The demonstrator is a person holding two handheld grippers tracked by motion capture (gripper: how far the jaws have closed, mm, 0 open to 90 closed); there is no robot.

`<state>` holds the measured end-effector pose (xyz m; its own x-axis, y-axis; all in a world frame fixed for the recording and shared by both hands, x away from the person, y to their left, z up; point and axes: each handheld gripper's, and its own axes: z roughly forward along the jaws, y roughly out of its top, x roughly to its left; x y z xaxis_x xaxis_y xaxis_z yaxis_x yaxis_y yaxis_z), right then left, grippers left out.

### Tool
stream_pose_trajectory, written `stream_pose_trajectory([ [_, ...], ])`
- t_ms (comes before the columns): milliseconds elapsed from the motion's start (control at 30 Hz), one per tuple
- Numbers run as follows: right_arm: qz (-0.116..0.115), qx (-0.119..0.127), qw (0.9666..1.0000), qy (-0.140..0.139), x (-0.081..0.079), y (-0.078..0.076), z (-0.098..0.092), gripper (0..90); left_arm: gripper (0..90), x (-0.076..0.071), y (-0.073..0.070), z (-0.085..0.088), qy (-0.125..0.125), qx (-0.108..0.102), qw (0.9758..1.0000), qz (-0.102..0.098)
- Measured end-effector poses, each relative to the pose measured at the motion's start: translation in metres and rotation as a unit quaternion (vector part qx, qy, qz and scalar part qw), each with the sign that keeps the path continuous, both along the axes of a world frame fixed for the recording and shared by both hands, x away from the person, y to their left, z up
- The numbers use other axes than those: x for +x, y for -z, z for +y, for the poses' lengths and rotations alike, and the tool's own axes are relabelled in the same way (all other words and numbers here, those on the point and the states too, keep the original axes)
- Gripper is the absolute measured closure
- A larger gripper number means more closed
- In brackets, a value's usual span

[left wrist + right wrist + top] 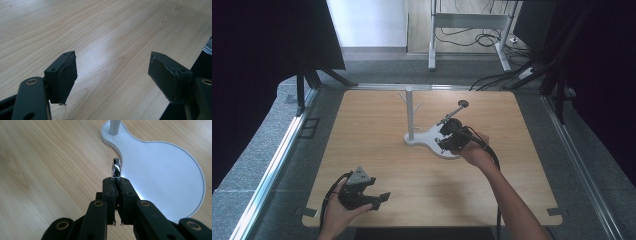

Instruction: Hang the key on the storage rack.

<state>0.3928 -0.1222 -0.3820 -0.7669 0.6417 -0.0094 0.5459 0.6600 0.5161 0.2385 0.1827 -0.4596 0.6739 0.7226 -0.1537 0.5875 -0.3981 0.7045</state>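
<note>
While the right gripper (117, 182) clamps shut on the metal ladle (454, 113) above the white stand base (162, 170), keep the handle level and aim for a hook on the post (409, 112) — open tabletop (387, 165) lies all round; left gripper (112, 75) gapes empty near the front edge

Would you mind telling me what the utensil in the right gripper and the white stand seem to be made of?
The utensil looks like polished metal: its end shines like a mirror between the right gripper's closed jaws. The white stand appears to be matt plastic or painted metal, smooth and evenly white; the look leaves that open.
</note>
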Motion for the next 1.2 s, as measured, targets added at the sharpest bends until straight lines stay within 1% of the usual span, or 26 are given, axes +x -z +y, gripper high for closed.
stream_pose_trajectory([
  [267, 0.002, 0.002, 1.0000, 0.005, 0.010, -0.001, 0.003, 84.5, 23.7, 0.000, 0.000, 0.000, 0.000, -0.001, 1.0000, 0.000],
  [400, 0.002, 0.005, 0.9999, 0.010, 0.014, -0.004, 0.006, 84.5, 23.7, 0.000, 0.000, 0.000, 0.001, 0.000, 1.0000, 0.001],
  [733, -0.003, 0.008, 0.9999, 0.010, 0.024, -0.013, 0.016, 84.5, 23.7, 0.000, -0.001, 0.001, 0.000, -0.002, 1.0000, -0.001],
  [1033, -0.004, 0.008, 0.9999, 0.011, 0.031, -0.016, 0.022, 84.5, 23.7, -0.001, -0.002, 0.002, -0.002, -0.005, 1.0000, -0.002],
  [1200, -0.006, 0.009, 0.9998, 0.016, 0.038, -0.020, 0.025, 84.5, 23.7, -0.001, -0.002, 0.003, -0.002, -0.004, 1.0000, -0.002],
])
